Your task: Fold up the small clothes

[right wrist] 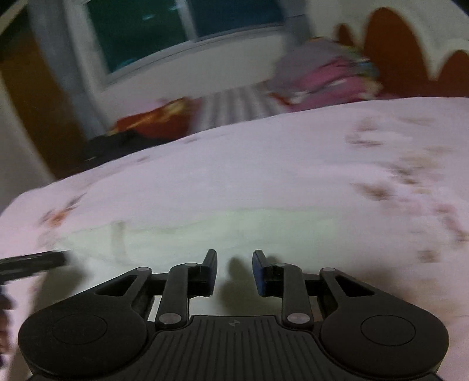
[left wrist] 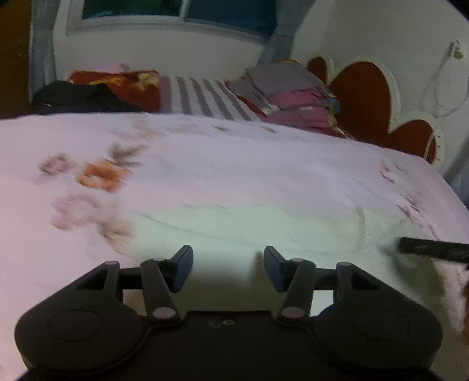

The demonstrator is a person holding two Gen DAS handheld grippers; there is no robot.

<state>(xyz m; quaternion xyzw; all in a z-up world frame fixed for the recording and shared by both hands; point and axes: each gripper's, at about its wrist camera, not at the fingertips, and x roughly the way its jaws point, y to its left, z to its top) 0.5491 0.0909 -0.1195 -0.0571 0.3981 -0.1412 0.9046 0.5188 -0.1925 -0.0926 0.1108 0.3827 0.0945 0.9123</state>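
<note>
A small pale, cream-white garment lies flat on the pink flowered bedsheet. It also shows in the right wrist view. My left gripper is open and empty, just above the garment's near edge. My right gripper is open and empty, over the same garment's near edge further right. A finger of the right gripper shows at the right edge of the left wrist view. A finger of the left gripper shows at the left edge of the right wrist view. Both views are blurred.
At the far side of the bed lie a stack of folded pink and grey clothes, a striped cloth, a red patterned cloth and dark clothing. A red and white headboard stands at right. A window is behind.
</note>
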